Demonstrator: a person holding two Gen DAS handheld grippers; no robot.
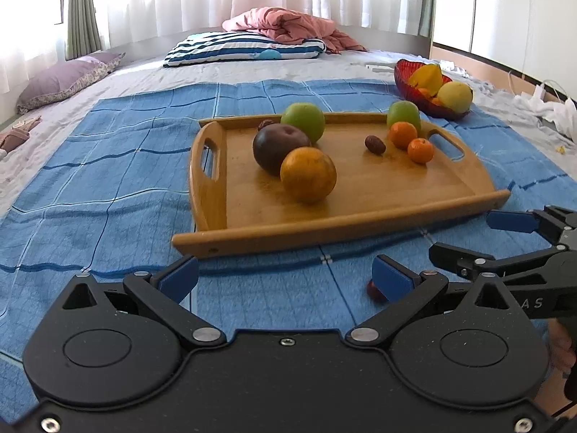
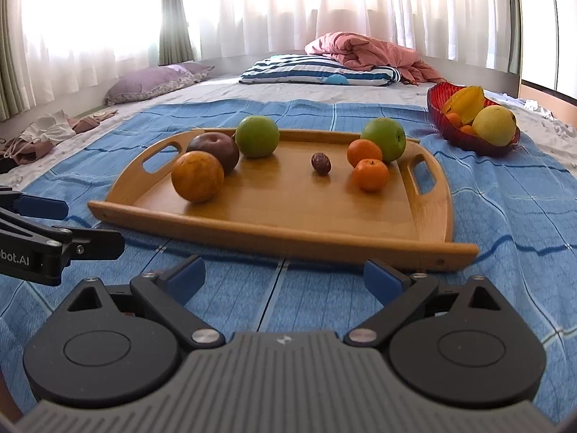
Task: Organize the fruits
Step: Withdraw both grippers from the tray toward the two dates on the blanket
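A wooden tray (image 1: 324, 231) (image 2: 288, 232) lies on a blue blanket. On it sit a big orange (image 1: 308, 174), a dark purple fruit (image 1: 277, 148), two green apples (image 1: 303, 121) (image 1: 404, 113), two mandarins (image 1: 403, 134) (image 1: 420, 150) and a brown date (image 1: 375, 144). A red glass bowl (image 1: 407, 79) (image 2: 468, 140) at the far right holds a starfruit, a yellow fruit and small oranges. My left gripper (image 1: 285, 278) hovers open before the tray's near edge, with a small red fruit (image 1: 375, 290) half hidden behind its right finger. My right gripper (image 2: 285, 279) is open and empty beside it.
The blue blanket (image 2: 505, 216) covers a grey bed. A striped pillow (image 1: 245, 48), a pink quilt (image 1: 288, 27) and a purple pillow (image 1: 61, 79) lie at the far end. Loose clothes (image 2: 47, 133) are at the left, white cloth and cables (image 1: 548, 108) at the right.
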